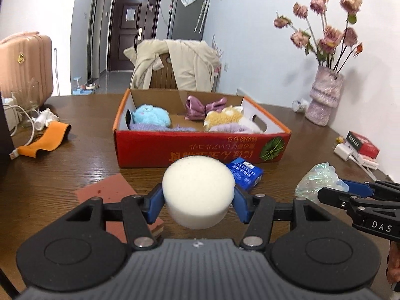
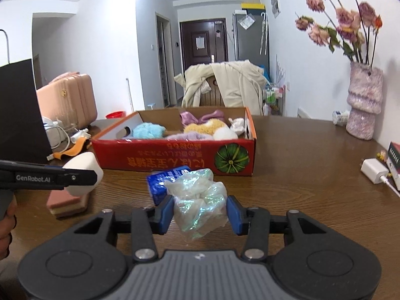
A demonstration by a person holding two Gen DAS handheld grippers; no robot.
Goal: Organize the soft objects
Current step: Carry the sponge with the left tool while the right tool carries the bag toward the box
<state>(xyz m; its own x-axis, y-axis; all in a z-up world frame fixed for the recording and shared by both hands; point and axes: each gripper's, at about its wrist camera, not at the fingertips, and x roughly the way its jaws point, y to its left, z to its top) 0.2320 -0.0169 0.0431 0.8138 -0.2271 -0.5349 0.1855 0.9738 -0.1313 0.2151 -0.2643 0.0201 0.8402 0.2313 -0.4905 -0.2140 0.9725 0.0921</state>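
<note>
The left gripper (image 1: 198,200) is in the bottom middle of the left wrist view, and its 2 blue fingers (image 1: 154,206) squeeze a round white sponge (image 1: 197,190) from both sides. The sponge is up off the wooden table (image 1: 75,160). Under it, at the lower left of that view, a flat pink sponge block (image 1: 112,192) lies on the table. The right gripper (image 2: 200,215) is in the bottom middle of the right wrist view, and its 2 blue fingers (image 2: 235,216) pinch a shiny crinkly plastic bag (image 2: 198,205). Just behind the bag a blue packet (image 2: 162,180) lies on the table. A red cardboard box (image 1: 200,147) sits in the middle of both views, past both grippers. Inside it are soft things: a fluffy blue toy (image 1: 151,116) on the left side, a shiny purple bow (image 1: 205,107) at the back, a yellow plush toy (image 1: 225,118) on the right side, and pale purple cloth (image 1: 160,127) along the front. A pink vase (image 1: 323,97) with dried flowers stands at the right of the frame by the wall. An orange cloth strip (image 1: 47,138) lies at the left.
</note>
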